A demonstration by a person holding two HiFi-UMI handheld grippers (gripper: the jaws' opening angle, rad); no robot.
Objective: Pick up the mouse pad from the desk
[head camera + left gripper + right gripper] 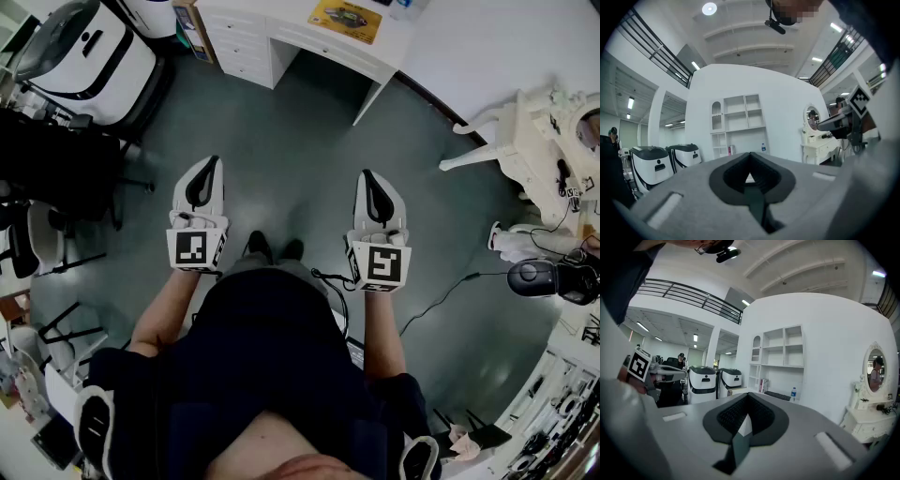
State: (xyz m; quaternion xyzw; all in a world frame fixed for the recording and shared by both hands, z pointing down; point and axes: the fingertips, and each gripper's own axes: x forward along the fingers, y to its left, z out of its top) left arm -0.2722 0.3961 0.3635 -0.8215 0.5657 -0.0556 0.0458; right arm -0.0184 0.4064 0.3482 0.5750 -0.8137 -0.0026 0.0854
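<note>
Left gripper (209, 167): jaws fully together, nothing between them. Right gripper (368, 178): same, closed and empty. Both are held roughly level, side by side over grey floor (286, 150), well apart from white desk (319, 45). Mouse pad (346, 19), apparently the flat yellow rectangle, lies on that desk, untouched.

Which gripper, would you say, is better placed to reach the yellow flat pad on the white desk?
Probably right: the right gripper lines up with the yellow flat pad; the left gripper sits farther aside.
</note>
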